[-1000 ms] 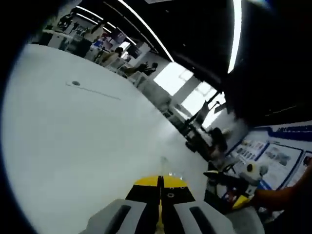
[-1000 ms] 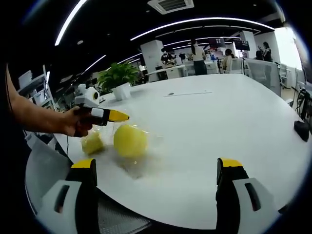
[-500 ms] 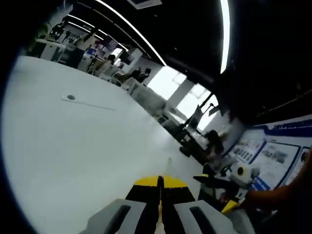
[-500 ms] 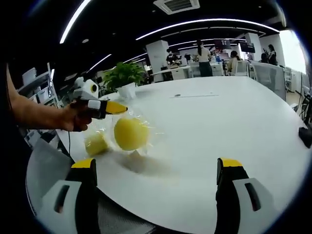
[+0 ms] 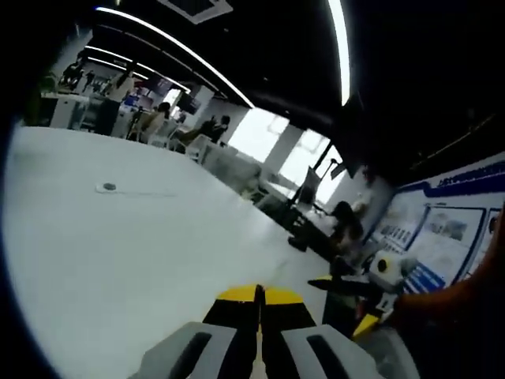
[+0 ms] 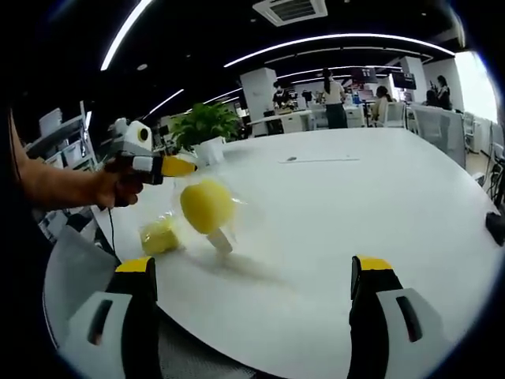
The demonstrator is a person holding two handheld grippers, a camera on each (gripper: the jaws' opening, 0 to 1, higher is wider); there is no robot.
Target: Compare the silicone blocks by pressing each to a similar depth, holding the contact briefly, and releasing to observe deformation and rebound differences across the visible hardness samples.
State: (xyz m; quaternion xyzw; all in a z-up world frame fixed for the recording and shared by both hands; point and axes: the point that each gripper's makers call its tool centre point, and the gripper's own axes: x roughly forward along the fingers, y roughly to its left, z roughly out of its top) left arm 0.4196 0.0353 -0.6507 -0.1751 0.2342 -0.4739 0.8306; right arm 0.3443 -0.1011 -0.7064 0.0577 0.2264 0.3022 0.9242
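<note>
**Left gripper dangling a bag of yellow blocks over the table**

So from the right gripper view, the left gripper (image 6: pixel 183 166) was up above the big round white table (image 6: pixel 379 205), held in a person's hand (image 6: pixel 110 188), with its yellow-tipped jaws pinched together on the top of a clear plastic bag (image 6: pixel 211 207). Inside the bag I could see a round yellow silicone block (image 6: pixel 205 205), hanging just under the jaw tips and clear of the tabletop, casting a shadow on the surface below. A smaller, paler yellow block (image 6: pixel 160 234) sat lower and to the left of it, near the table edge; I couldn't tell whether it was in the same bag or resting on the table.

The right gripper (image 6: pixel 251 276) had its two jaws spread wide apart with nothing between them, well back from the bag at the near rim.

In the left gripper view its own jaws were pressed tight together. The bag wasn't visible there, just white table. A green potted plant in a white pot (image 6: pixel 207 130) stood further back.
</note>
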